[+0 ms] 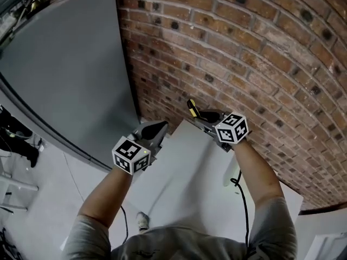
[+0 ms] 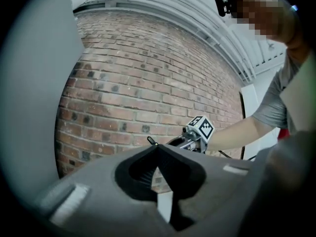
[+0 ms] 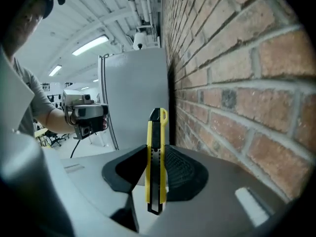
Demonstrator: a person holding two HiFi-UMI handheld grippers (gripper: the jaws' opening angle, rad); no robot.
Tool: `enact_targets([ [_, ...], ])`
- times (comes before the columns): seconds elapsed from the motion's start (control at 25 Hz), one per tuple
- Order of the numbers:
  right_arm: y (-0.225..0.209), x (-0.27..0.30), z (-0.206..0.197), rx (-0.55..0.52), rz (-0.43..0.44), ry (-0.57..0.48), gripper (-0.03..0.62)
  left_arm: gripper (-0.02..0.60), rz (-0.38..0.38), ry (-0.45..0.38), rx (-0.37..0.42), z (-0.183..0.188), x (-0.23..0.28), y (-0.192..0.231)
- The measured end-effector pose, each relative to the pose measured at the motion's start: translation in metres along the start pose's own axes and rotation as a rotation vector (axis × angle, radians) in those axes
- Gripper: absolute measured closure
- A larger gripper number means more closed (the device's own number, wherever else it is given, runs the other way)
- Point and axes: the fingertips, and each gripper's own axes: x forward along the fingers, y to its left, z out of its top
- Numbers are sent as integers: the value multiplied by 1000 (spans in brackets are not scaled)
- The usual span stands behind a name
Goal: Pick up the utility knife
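Observation:
The utility knife (image 3: 156, 158), yellow with a black slider, stands upright between the jaws of my right gripper (image 3: 157, 181), which is shut on it. In the head view the knife (image 1: 192, 107) sticks up out of the right gripper (image 1: 201, 116), held up close to the brick wall. My left gripper (image 1: 157, 130) is raised beside it, a little to the left and lower. In the left gripper view its jaws meet at the tips (image 2: 158, 148) with nothing between them. That view also shows the right gripper (image 2: 183, 140) and the knife's tip (image 2: 152, 141).
A brick wall (image 1: 244, 53) fills the space straight ahead. A tall grey panel (image 1: 65, 64) stands against it at the left. Below my arms lies a white table (image 1: 184, 177). A black cable (image 1: 242, 199) hangs from the right gripper.

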Motion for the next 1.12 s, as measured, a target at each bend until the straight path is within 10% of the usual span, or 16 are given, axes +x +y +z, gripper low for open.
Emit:
enact_targets([
  [1.12, 49, -205, 226, -1, -135, -468, 470, 583, -91, -190, 102, 246, -13, -85],
])
